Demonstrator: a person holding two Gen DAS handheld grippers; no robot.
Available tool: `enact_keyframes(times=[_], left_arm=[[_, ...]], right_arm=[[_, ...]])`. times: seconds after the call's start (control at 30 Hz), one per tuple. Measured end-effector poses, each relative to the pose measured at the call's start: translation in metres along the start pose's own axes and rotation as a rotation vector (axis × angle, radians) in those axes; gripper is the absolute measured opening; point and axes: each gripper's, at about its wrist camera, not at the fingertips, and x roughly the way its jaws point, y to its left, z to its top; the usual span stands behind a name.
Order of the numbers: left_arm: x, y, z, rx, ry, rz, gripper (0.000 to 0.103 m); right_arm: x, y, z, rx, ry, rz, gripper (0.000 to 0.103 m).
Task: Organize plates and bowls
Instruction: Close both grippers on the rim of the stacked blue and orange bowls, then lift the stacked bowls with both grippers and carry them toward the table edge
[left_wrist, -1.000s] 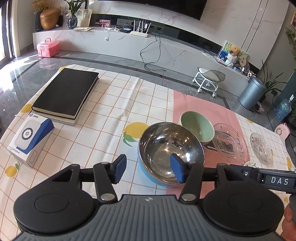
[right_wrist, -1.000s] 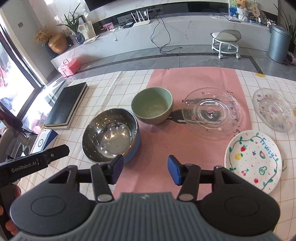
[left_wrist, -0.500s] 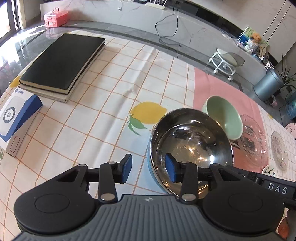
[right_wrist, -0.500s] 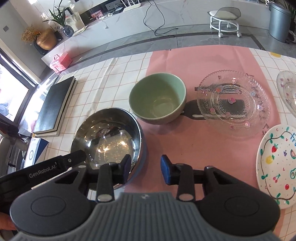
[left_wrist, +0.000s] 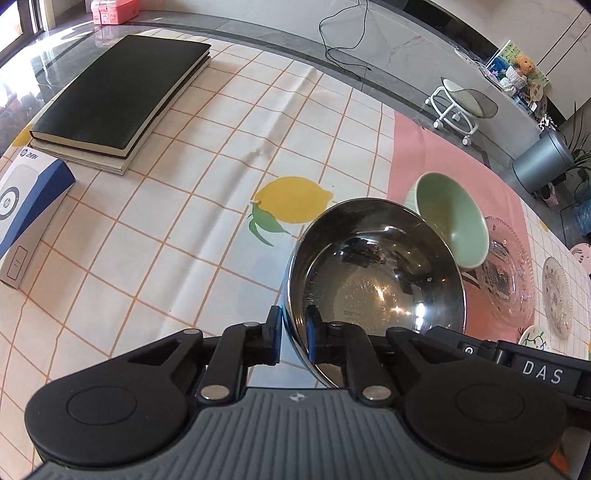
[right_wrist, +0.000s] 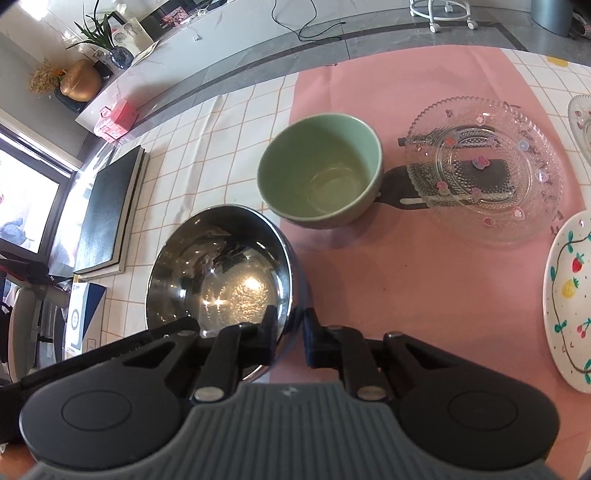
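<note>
A steel bowl (left_wrist: 376, 280) with a blue outside sits on the table's checked cloth, half on the pink mat. My left gripper (left_wrist: 293, 334) is shut on its near left rim, one finger inside and one outside. My right gripper (right_wrist: 290, 332) is shut on its near right rim (right_wrist: 288, 295) the same way. A green bowl (right_wrist: 321, 177) stands just behind it, also in the left wrist view (left_wrist: 450, 221). A clear glass plate (right_wrist: 484, 170) lies right of the green bowl. A white fruit-painted plate (right_wrist: 569, 302) lies at the right edge.
A black book (left_wrist: 118, 96) on a second book lies at the far left. A blue-and-white box (left_wrist: 26, 210) sits at the left edge. A second small glass plate (left_wrist: 557, 295) lies far right. The pink mat (right_wrist: 424, 280) is bare between me and the plates.
Both grippers moved forward and down to the steel bowl and closed on its rim from opposite sides. The bowl stands where it was.
</note>
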Motion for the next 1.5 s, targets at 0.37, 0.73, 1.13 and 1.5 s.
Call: enact_keyframes(times=[0.37, 0.73, 1.13, 1.5], left_arm=[[-0.051, -0.022, -0.019, 0.043, -0.028, 0.032, 0.012], [-0.115, -0.039, -0.060, 0.062, -0.039, 0.040, 0.012], [-0.167, -0.063, -0.108, 0.122, -0.021, 0.013, 0.013], [-0.147, -0.080, -0.155, 0.170, 0.085, 0.030, 0.013]], right_arm=[[-0.045, 0.002, -0.024, 0.011, -0.007, -0.009, 0.010], [-0.114, 0.000, -0.071, -0.025, -0.035, 0.025, 0.010], [-0.184, -0.018, -0.120, -0.051, -0.023, 0.061, 0.011], [-0.202, -0.049, -0.151, -0.065, 0.017, 0.017, 0.010]])
